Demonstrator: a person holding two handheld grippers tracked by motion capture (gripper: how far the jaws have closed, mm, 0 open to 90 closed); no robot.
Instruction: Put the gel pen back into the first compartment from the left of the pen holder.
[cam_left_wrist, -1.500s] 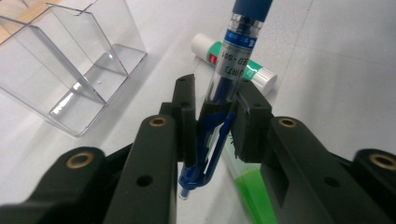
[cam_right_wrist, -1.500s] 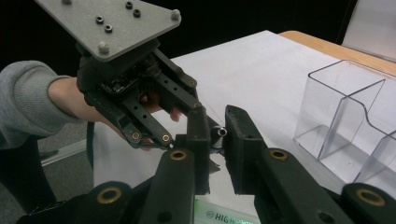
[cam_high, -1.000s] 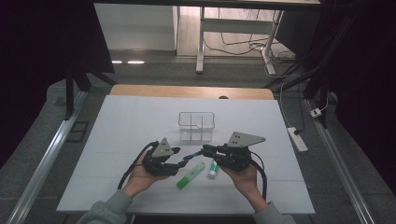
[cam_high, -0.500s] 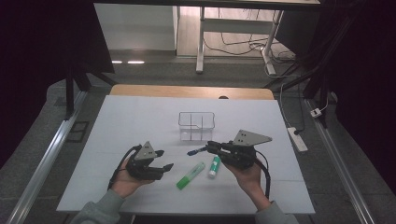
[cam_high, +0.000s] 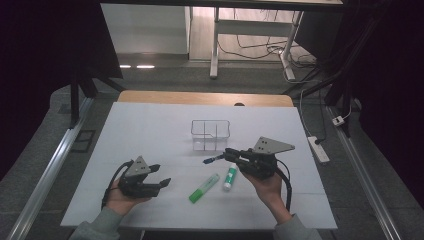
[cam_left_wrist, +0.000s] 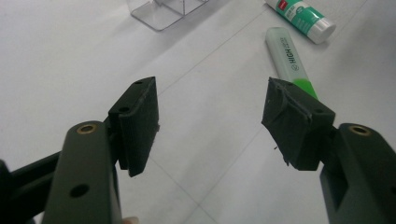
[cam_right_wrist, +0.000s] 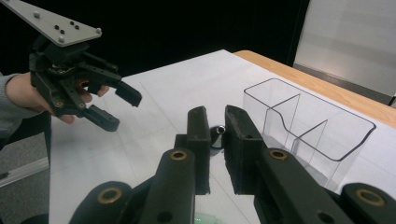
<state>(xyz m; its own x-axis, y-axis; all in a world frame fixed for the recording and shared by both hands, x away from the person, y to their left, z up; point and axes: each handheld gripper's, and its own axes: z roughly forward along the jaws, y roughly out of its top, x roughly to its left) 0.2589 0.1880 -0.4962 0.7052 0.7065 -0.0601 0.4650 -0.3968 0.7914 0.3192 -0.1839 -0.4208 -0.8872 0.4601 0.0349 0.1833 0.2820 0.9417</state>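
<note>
**Pen in my right tongs, organizer not yet filled**

I hold a pair of tongs in each hand over a white table (cam_high: 150, 125). My right tongs (cam_high: 231, 154) are pressed together on a slim dark pen (cam_high: 212, 159) with a blue end; from above, the pen sticks out past the jaw tips, pointing toward my left side. In the right gripper view the jaws stand nearly closed with the pen's round end (cam_right_wrist: 217, 130) showing in the narrow gap between them, though that view is dim and I can't be sure how firmly it is pinched.

Just ahead of my right tongs stands a clear plastic organizer (cam_high: 210, 134) with dividers. Its compartments look empty, as far as I can tell through the transparent walls (cam_right_wrist: 308, 126).

My left tongs (cam_high: 158, 176) are spread wide and hold nothing; they hover low over the table, well to the left of the right tongs. Between my two hands, nearer to me than the organizer, lie a green highlighter (cam_high: 204, 188) and a green-and-white glue stick (cam_high: 230, 176), side by side but apart. In the left gripper view the highlighter (cam_left_wrist: 289, 60) lies just beyond the right-hand jaw, the glue stick (cam_left_wrist: 300, 14) farther off.

I judge the work as early: one item lifted but not yet dropped in, two left on the table.
</note>
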